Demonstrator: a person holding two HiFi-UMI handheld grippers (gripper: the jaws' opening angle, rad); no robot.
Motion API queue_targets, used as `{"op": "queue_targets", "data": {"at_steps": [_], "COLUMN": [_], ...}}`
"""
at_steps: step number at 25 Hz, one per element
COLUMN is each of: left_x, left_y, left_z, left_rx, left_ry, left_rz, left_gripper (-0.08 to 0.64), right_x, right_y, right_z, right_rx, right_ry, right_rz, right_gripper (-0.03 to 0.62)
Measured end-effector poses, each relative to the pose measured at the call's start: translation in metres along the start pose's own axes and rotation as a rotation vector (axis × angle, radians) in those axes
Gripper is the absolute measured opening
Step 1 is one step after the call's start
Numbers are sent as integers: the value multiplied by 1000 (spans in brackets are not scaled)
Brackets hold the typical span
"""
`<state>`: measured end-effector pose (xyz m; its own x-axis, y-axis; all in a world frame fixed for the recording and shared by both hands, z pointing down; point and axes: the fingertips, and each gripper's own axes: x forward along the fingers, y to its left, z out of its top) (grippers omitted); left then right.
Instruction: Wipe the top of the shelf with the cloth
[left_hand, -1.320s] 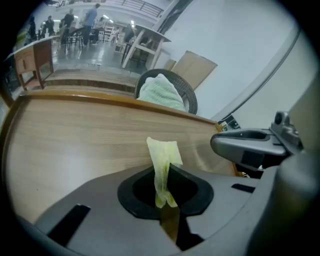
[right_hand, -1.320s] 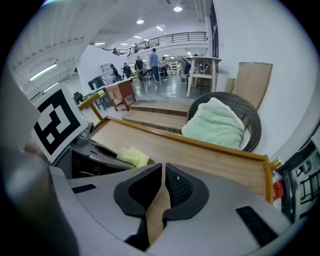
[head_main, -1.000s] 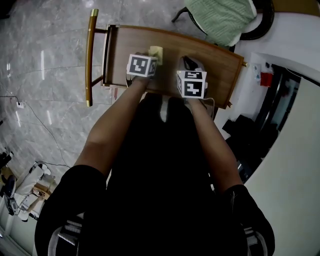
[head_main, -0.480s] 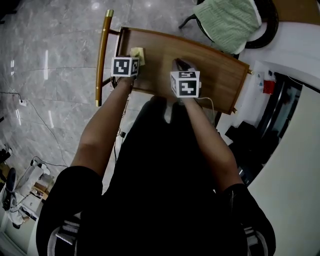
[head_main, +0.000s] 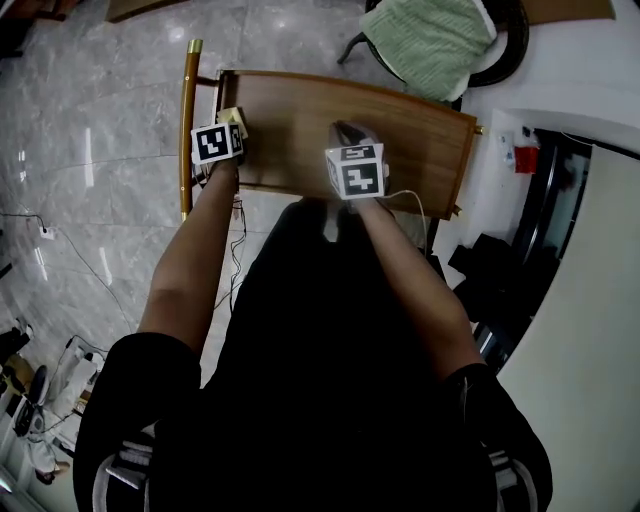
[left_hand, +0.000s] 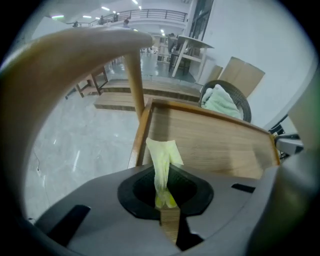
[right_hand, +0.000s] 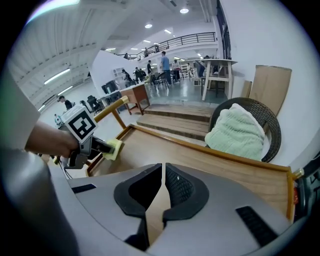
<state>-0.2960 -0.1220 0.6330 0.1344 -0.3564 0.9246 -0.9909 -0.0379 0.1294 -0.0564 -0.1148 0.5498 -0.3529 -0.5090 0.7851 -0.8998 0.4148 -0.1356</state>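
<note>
Clamping yellow cloth (left_hand: 162, 159), left gripper (left_hand: 165, 197) sits at upper left of head view, over left end of shelf top (head_main: 410, 135), just beside wooden rail (head_main: 186, 120). Cloth pinched between jaws, loose end sticking forward. Right gripper (right_hand: 162, 192) at top centre, over shelf top, jaws pressed together, nothing between. Green towel (head_main: 435, 40) on chair, upper right.

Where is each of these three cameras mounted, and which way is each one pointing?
Head view: on the person's head, looking steeply down at the shelf; arms, torso, left gripper and right gripper show.
Left gripper view: rides that gripper, looking along shut jaws holding the cloth across the shelf.
Right gripper view: rides that gripper, jaws shut, empty, facing the shelf.
Shared: both gripper views see the wicker chair.
</note>
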Motion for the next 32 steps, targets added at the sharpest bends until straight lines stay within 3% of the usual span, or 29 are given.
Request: {"op": "queue_targets", "data": {"at_steps": [4, 7, 10, 15, 19, 28, 32], "left_x": [1, -4, -1, 3, 8, 8, 12], "left_y": [5, -30, -114, -299, -413, -534, -549], "left_z": [-3, 5, 9, -17, -43, -75, -89], "left_rx": [-56, -85, 17, 226, 243, 269, 269], "left_ry": [1, -41, -47, 17, 58, 102, 124], "left_rz": [37, -23, -145, -390, -510, -599, -565], "left_gripper": [32, 31, 31, 32, 32, 31, 31], "right_x": [-22, -44, -67, -112, -140, -169, -174], "right_y": [-35, -73, -121, -198, -248, -304, -309], "right_z": [-6, -20, -41, -79, -110, -152, -165], "right_rx": [51, 101, 161, 215, 239, 274, 273], "right_ry": [-23, -34, -34, -30, -20, 5, 10], "right_rz": [-50, -101, -172, -281, -327, -344, -336], "right_gripper": [34, 34, 34, 34, 34, 34, 34]}}
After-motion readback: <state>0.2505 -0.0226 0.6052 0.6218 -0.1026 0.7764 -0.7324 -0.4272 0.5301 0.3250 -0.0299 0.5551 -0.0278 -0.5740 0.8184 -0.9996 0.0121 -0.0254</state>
